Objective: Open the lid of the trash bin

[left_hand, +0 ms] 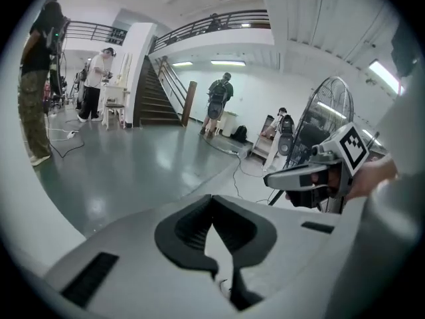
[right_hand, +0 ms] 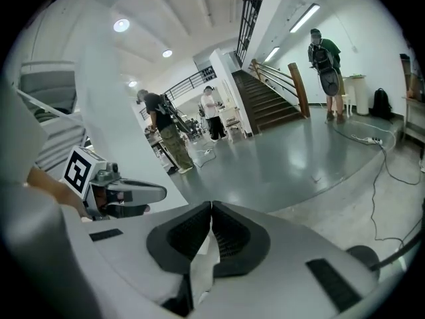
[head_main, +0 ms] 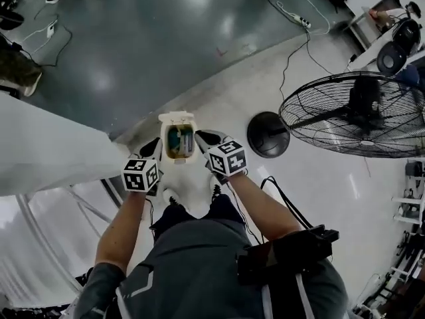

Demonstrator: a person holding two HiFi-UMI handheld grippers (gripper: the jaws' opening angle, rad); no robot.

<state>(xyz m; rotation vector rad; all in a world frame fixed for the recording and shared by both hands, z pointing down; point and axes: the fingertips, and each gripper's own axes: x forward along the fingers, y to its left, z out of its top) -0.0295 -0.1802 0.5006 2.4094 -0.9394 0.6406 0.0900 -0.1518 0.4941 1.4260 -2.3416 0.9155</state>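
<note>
Left gripper (head_main: 153,150) and right gripper (head_main: 207,138) held side by side ahead of the torso (head_main: 199,271), near together, both angled forward and down, each with jaws closed tip to tip, forearms (head_main: 123,228) bare, reaching forward

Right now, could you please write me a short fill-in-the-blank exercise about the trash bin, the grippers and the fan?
1. The lid of the trash bin is ____.
2. The left gripper and the right gripper both have their jaws ____.
3. In the head view, the big fan stands on the person's ____ side.
Missing words: open; shut; right.
</note>
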